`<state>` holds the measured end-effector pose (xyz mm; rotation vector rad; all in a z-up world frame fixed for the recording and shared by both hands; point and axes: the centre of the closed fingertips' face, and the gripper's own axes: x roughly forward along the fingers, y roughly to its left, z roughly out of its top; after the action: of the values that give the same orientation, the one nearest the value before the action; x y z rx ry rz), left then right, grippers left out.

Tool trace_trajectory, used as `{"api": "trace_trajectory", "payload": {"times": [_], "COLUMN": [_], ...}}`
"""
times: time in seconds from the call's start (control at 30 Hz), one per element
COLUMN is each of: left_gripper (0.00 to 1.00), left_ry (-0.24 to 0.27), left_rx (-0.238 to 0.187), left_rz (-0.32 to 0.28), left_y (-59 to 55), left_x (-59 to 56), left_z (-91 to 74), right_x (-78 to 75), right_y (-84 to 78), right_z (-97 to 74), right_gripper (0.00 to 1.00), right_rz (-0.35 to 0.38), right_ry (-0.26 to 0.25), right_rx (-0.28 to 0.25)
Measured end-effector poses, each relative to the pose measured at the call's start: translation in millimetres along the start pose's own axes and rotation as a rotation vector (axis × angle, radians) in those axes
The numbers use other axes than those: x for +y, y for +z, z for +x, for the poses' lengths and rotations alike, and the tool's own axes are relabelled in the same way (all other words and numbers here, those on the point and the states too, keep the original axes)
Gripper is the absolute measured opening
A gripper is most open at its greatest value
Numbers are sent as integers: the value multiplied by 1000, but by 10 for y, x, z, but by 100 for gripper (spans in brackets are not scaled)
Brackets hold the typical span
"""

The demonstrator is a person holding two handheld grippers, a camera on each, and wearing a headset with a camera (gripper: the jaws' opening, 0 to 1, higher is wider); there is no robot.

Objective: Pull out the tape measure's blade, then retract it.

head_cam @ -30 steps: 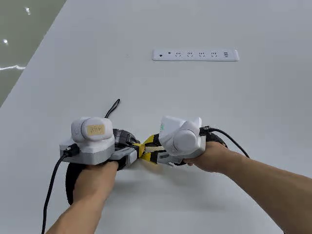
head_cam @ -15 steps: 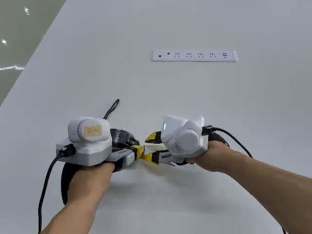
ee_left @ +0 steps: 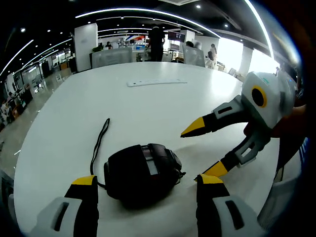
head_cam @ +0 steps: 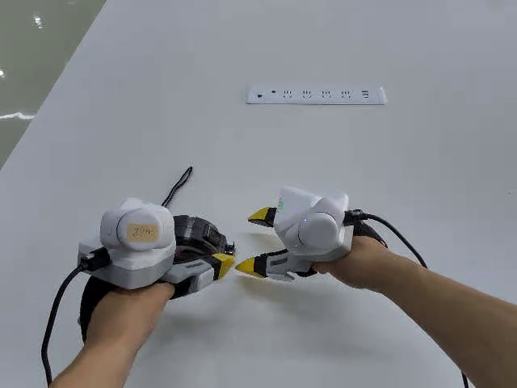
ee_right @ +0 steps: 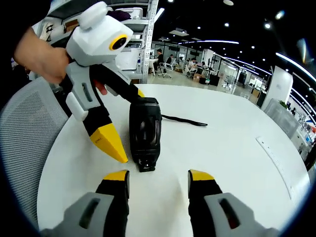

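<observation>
The two grippers had moved apart since a moment before. The rounded black tape measure (ee_left: 140, 173) lay on the smooth white table (head_cam: 323, 162). Its mouth pointed at the right gripper (head_cam: 253, 241), and its thin strap (ee_left: 98, 143) trailed off behind it. The left gripper (ee_left: 147, 180) stood wide open around the tape measure, holding nothing. The right one gaped empty too.

head view: high, looking down the table (head_cam: 242, 48) | both gripper views: low, close, angled toward each other | shared: tape measure (ee_left: 140, 173), power strip (head_cam: 317, 94)
</observation>
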<state>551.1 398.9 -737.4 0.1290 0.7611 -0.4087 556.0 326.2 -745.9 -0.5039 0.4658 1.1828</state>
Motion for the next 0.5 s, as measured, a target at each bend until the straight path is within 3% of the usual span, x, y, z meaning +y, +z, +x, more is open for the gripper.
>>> {"api": "trace_trajectory", "payload": {"times": [0.13, 0.37, 0.5], "left_gripper": [81, 88, 89], "left_ry": [-8, -64, -94], "left_rx": [-1, -26, -54], "left_rz": [19, 37, 102], "left_y": [-25, 15, 74], "left_x": [21, 10, 5], "left_z": [-7, -37, -67], "right_x": [-60, -151, -185], "right_y": [-18, -79, -135], "right_z": [-79, -230, -303], "right_gripper": [58, 70, 79], "right_rz": [34, 89, 121], "right_ry": [-33, -83, -111], "right_rx": [-3, -7, -6]}}
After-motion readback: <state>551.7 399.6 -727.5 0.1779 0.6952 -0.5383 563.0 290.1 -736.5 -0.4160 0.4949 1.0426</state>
